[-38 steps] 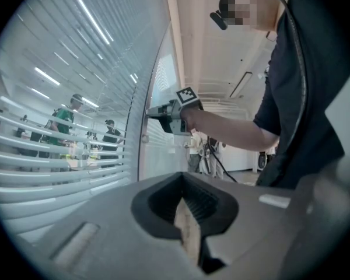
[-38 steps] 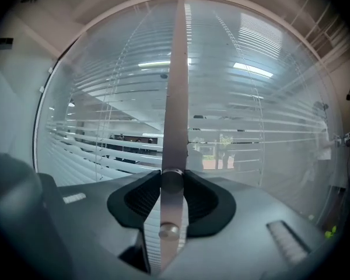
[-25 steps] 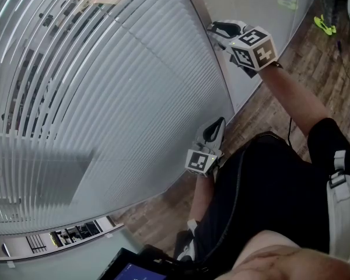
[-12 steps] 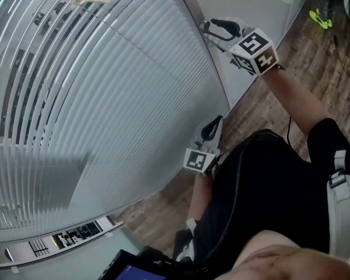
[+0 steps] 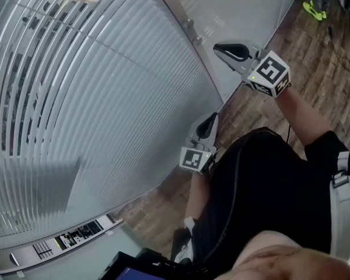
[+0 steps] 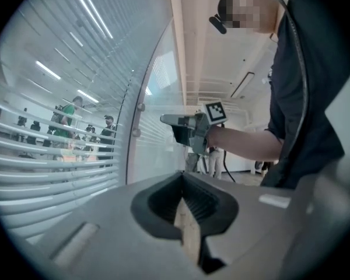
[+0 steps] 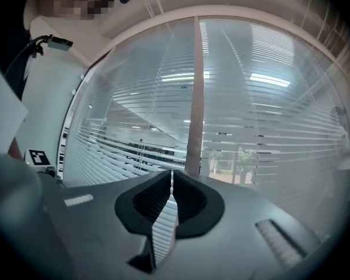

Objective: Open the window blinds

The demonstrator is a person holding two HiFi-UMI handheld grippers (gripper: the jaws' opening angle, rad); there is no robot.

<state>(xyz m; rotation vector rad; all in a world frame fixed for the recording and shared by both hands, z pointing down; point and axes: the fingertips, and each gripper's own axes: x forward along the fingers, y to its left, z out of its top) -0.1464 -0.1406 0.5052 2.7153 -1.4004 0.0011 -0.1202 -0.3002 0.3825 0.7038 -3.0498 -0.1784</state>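
The grey slatted window blinds [image 5: 105, 98] fill the left of the head view, their slats tilted partly open near the top. They also show in the right gripper view [image 7: 268, 127]. My right gripper [image 5: 230, 52] is held level, off to the right of the metal window post [image 5: 184, 17], touching nothing. Its jaws have just been closing and stand shut [image 7: 171, 172] with nothing between them. My left gripper [image 5: 207, 126] hangs lower, near the blinds' bottom right corner, shut and empty [image 6: 182, 174]. From the left gripper view, the right gripper [image 6: 166, 119] shows beside the post.
Two round knobs [image 5: 189, 23] sit on the post, with a glass panel [image 5: 245, 10] to its right. Wooden floor [image 5: 315, 51] lies below, with green objects [image 5: 312, 7] at far right. A sill with a vent [image 5: 64, 241] runs under the blinds. People stand beyond the glass [image 6: 64, 118].
My right gripper has pulled away from the window post, moving right and down in the head view, and its jaws have gone from open to shut. The left gripper drifted slightly toward the blinds.
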